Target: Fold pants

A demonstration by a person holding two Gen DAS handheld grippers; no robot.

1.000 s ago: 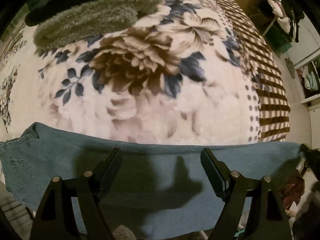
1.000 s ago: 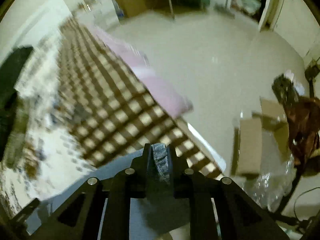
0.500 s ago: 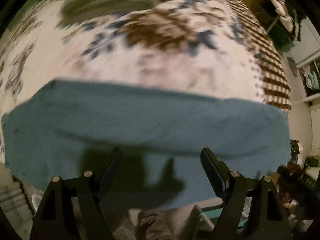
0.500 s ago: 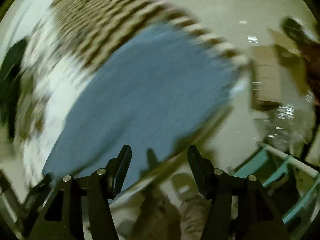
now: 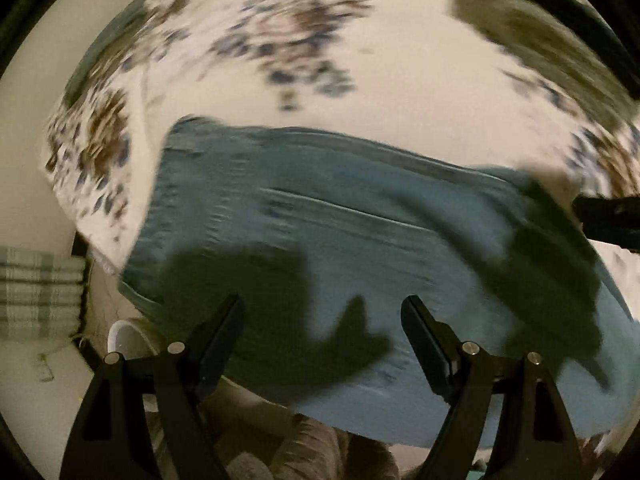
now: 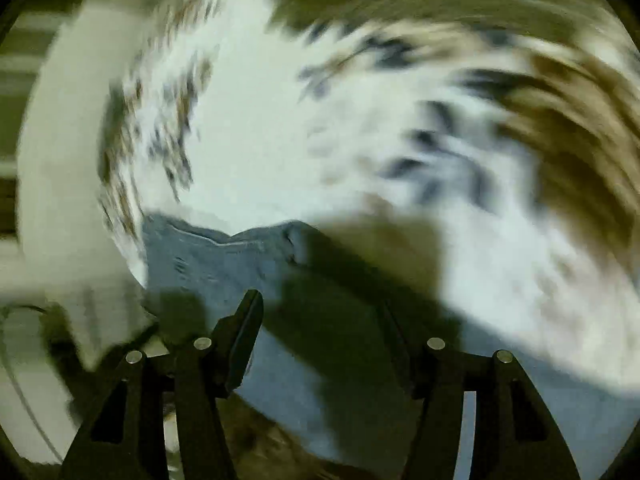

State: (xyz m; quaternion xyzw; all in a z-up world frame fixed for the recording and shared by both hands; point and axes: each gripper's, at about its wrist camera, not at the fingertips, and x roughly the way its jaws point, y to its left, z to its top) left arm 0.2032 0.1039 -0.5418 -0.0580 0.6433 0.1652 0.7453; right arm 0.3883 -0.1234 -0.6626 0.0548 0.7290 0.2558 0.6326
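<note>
The blue pants [image 5: 360,248] lie spread flat on the floral blanket [image 5: 320,92], reaching its near edge. Above them the left gripper [image 5: 322,320] and right gripper [image 6: 320,312] both hang with jaws wide apart, holding nothing

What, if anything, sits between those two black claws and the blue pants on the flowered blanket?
Nothing visible does. The pants lie spread on the blanket, directly ahead of the open left gripper and the open right gripper. Only the grippers' shadows fall on the cloth. Both views are motion-blurred, so small things could be missed.
</note>
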